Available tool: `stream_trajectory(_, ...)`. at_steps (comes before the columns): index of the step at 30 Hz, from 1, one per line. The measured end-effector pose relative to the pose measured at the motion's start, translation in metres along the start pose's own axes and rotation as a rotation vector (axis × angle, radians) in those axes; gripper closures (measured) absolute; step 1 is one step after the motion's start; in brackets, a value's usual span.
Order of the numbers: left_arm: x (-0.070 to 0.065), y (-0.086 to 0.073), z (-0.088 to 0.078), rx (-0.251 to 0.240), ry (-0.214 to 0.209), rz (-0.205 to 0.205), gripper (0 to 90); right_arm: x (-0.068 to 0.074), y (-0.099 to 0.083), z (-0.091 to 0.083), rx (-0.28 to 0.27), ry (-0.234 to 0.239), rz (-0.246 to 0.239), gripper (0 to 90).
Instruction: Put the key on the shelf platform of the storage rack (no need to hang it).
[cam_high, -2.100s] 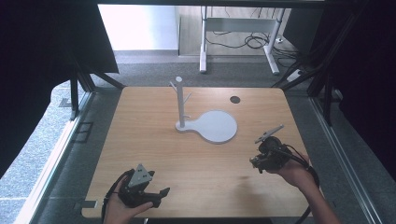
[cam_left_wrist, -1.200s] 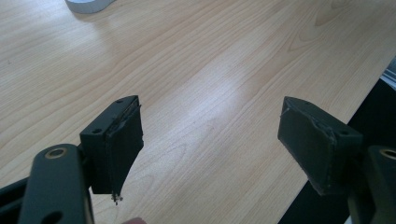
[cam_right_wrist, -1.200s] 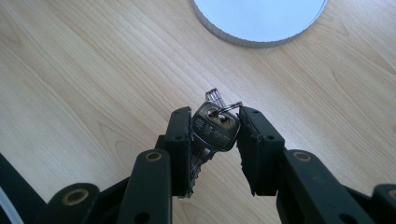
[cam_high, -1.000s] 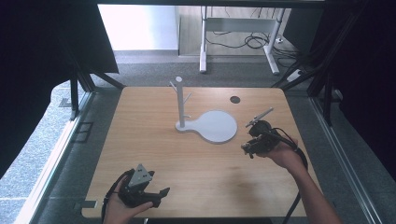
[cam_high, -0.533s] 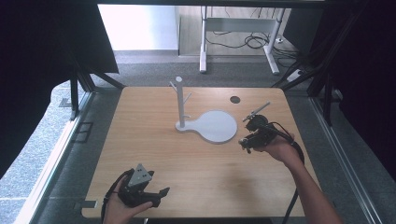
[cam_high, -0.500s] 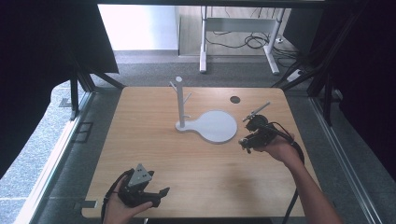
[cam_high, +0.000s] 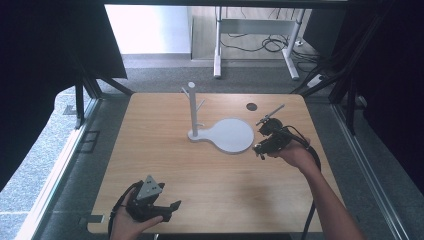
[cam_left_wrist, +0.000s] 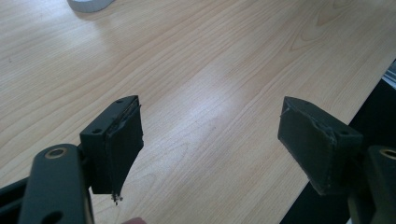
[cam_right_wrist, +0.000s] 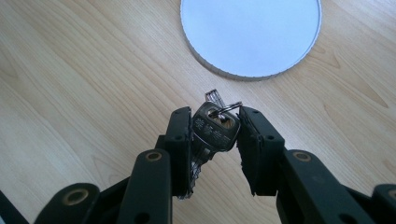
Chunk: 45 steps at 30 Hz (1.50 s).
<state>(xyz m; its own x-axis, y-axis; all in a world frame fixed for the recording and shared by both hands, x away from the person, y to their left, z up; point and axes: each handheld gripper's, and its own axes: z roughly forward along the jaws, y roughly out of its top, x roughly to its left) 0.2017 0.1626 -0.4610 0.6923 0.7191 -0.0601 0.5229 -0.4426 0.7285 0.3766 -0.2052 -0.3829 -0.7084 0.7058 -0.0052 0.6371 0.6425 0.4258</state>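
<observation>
While the right gripper (cam_right_wrist: 215, 135) hangs over the right side of the wooden table (cam_high: 210, 175), its jaws are closed on a silver key (cam_right_wrist: 214, 129) with a small ring at its head, just beside the round white base (cam_right_wrist: 251, 35) of a stand. The stand's peg post (cam_high: 192, 110) rises upright mid-table. The left gripper (cam_left_wrist: 210, 144) sits near the table's front edge, its jaws wide apart and empty

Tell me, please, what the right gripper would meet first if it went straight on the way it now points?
Probably the round white disc of the peg stand: it lies straight beyond the right gripper and its keys, though height above the table is unclear.
</observation>
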Motion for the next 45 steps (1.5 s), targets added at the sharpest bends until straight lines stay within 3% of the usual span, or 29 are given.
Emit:
stream_trajectory(26, 0.003, -0.001, -0.002, -0.006, 0.001, -0.008, 22.5, -0.01, 0.028, 0.01, 0.005, 0.005, 0.025, 66.6)
stream_trajectory(45, 0.0, 0.0, 0.002, -0.003, -0.012, -0.002, 22.5, -0.013, 0.048, 0.029, 0.009, 0.018, 0.04, 66.6)
